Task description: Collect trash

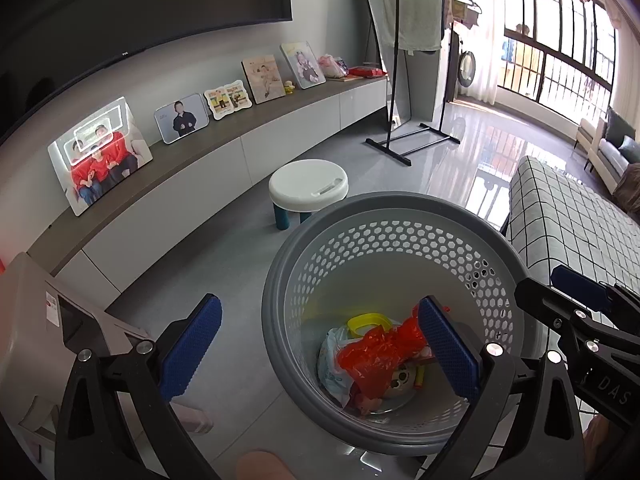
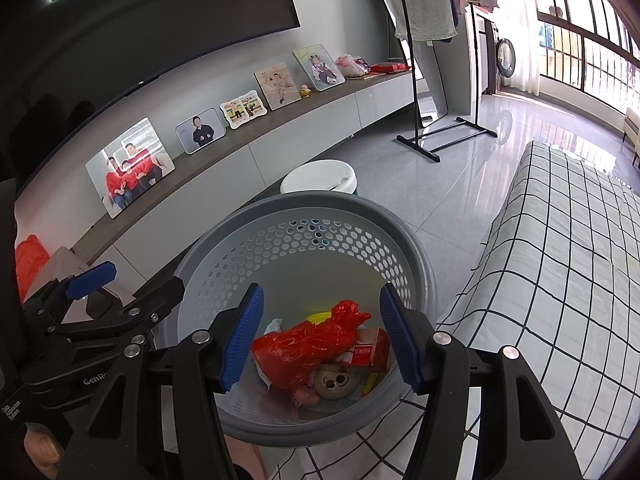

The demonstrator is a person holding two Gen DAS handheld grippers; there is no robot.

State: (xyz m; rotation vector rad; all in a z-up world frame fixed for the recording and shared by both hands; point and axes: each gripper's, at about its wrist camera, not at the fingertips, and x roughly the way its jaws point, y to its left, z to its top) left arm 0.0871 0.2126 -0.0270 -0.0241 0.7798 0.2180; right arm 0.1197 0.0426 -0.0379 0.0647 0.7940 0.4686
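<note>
A grey perforated basket [image 1: 280, 280] [image 2: 416, 264] stands on the floor beside a checked cover. In it lie a crumpled red plastic bag [image 1: 380, 352] [image 2: 312, 340], a yellow piece [image 1: 368, 320], a pale wrapper [image 1: 332, 364], a red-and-white carton [image 2: 368, 350] and a round tan toy face [image 2: 334, 380]. My left gripper [image 1: 320, 346] is open above the basket's left rim, one finger outside and one over the inside. My right gripper [image 2: 320, 340] hangs open over the basket's middle, above the red bag, its pads clear of it. Each gripper shows at the edge of the other's view.
A white stool [image 1: 308, 186] stands just beyond the basket. The checked cover [image 2: 560, 260] fills the right side. A grey boxy unit [image 1: 60, 320] sits at the left, with something red [image 2: 30, 260] beside it. A long low cabinet with photo frames and a clothes rack [image 1: 412, 140] stand farther off.
</note>
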